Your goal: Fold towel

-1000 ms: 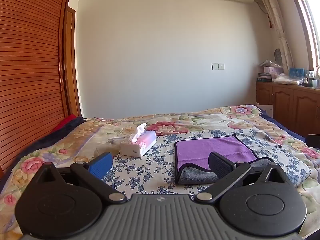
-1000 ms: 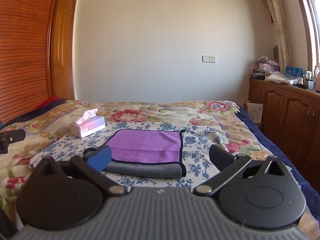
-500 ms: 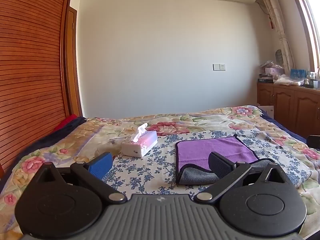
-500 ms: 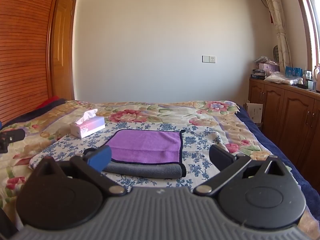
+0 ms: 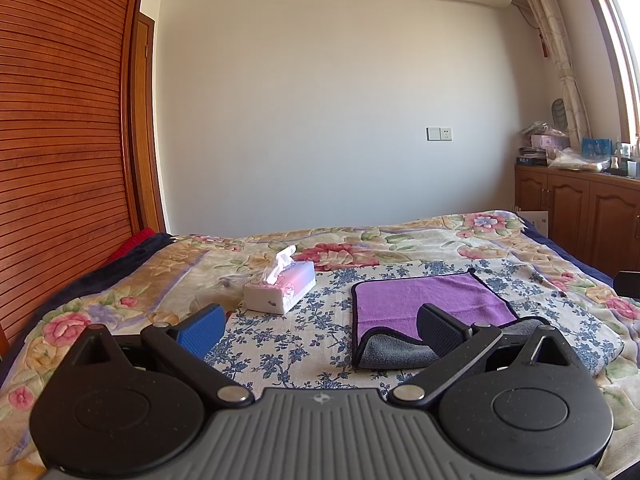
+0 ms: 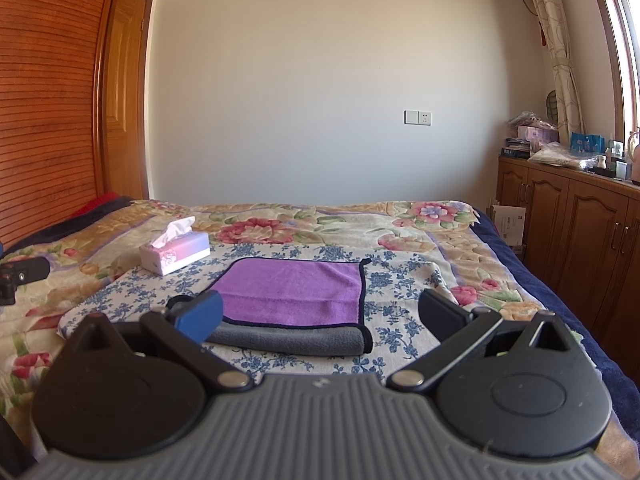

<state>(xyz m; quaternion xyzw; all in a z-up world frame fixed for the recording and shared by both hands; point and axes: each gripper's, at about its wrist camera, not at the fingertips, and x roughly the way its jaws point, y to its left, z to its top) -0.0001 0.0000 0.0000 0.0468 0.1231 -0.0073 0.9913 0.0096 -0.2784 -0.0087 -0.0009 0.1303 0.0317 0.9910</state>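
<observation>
Purple microfibre towel with grey underside and black trim lies folded flat on the blue-flowered white cloth covering the bed. White-and-pink tissue box sits near its far-left corner. Left gripper and right gripper are both spread wide, holding nothing.

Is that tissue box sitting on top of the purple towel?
No, the tissue box rests on the floral bedspread, off to the left of the purple towel and not touching it.

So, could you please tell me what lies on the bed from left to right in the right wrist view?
Tissue box → purple towel → blue floral cloth's bare right part.
</observation>
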